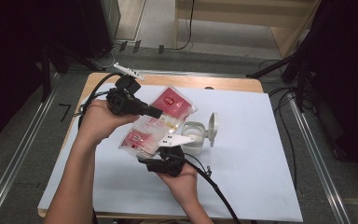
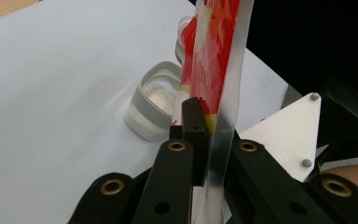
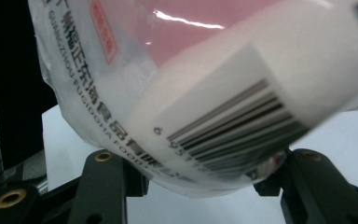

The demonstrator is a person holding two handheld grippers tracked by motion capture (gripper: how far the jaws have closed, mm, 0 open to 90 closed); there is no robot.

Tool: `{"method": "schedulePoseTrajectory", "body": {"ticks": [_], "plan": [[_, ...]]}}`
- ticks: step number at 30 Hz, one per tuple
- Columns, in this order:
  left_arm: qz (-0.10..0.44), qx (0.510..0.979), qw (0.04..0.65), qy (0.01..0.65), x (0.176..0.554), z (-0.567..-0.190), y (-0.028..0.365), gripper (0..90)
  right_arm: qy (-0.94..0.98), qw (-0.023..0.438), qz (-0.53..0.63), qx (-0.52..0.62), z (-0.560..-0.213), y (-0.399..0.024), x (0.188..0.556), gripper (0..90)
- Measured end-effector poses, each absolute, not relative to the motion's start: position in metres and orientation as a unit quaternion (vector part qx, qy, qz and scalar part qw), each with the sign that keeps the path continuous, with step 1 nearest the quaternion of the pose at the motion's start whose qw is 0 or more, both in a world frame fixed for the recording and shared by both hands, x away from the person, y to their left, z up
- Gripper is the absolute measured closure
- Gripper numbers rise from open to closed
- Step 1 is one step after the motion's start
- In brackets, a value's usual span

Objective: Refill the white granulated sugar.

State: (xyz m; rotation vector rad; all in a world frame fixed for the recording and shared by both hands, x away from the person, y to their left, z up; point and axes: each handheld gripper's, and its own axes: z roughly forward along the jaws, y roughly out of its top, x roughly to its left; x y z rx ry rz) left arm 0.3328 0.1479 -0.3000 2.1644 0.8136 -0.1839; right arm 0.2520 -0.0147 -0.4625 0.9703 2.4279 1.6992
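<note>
Pouch [image 1: 161,122] held mid-frame above the tabletop [image 1: 242,186], long axis running lower left to upper right. Left tool [image 2: 204,135] pinches its sealed edge. Right tool [image 3: 200,179] jaws flank the lower end; contact hidden. Open jar [image 1: 195,136] beside it, partly hidden.

Table was evenly lit from overhead, surroundings dark. Pouch [image 3: 205,93] close-up was blurred, probably too near; glare streak on top.

We see a red-and-white pouch [image 1: 156,122], barcode on its back, held aloft between our two tongs, above an open white jar [image 1: 192,135].
</note>
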Motion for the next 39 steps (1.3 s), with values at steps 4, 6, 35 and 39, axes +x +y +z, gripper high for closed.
{"method": "schedulePoseTrajectory", "body": {"ticks": [4,6,35,39], "plan": [[-0.062,0.853,0.403,0.327,0.331,-0.294,0.153,90.0,0.783,0.012,0.542,0.304,-0.46,-0.017,0.253,49.4],[-0.052,0.853,0.406,0.325,0.329,-0.291,0.154,90.0,0.785,0.014,0.541,0.303,-0.458,-0.019,0.253,49.7],[0.012,0.832,0.413,0.371,0.339,-0.297,0.178,90.0,0.81,0.016,0.523,0.263,-0.445,-0.055,0.253,51.4],[0.011,0.828,0.417,0.376,0.342,-0.301,0.18,90.0,0.81,0.022,0.527,0.255,-0.444,-0.062,0.251,51.3]]}}
